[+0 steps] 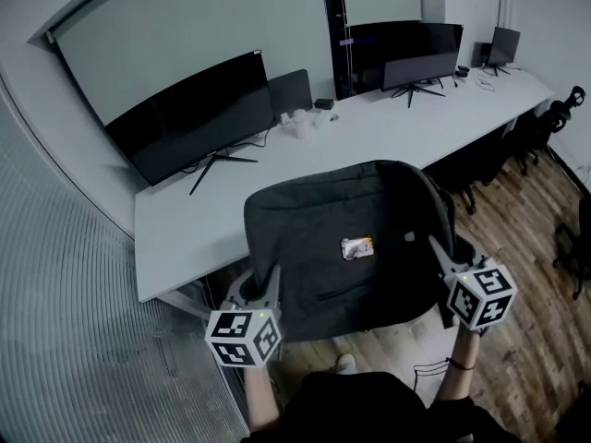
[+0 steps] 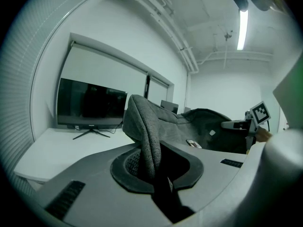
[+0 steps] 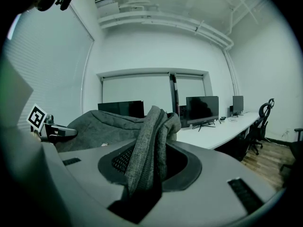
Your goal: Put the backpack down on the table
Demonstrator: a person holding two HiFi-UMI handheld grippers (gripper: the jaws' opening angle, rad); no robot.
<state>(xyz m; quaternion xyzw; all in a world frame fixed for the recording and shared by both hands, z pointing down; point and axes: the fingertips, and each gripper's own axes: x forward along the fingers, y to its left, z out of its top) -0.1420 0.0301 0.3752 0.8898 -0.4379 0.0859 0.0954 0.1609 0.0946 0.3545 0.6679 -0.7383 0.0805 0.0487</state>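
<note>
A dark grey fabric backpack [image 1: 346, 243] hangs flat in the air between my two grippers, over the front edge of the long white table [image 1: 185, 224]. A small white label [image 1: 356, 246] lies on its upper face. My left gripper [image 1: 261, 284] is shut on the backpack's left edge, where a fold of grey cloth [image 2: 144, 138] stands pinched between the jaws. My right gripper [image 1: 441, 255] is shut on the right edge, with bunched grey fabric [image 3: 149, 145] clamped in its jaws.
Three dark monitors [image 1: 189, 118] [image 1: 402, 53] [image 1: 504, 44] stand along the table's back. Small white items [image 1: 300, 123] sit between the first two. Office chairs [image 1: 554, 118] stand at the right on the wooden floor [image 1: 531, 220]. A ribbed glass wall [image 1: 65, 321] runs down the left.
</note>
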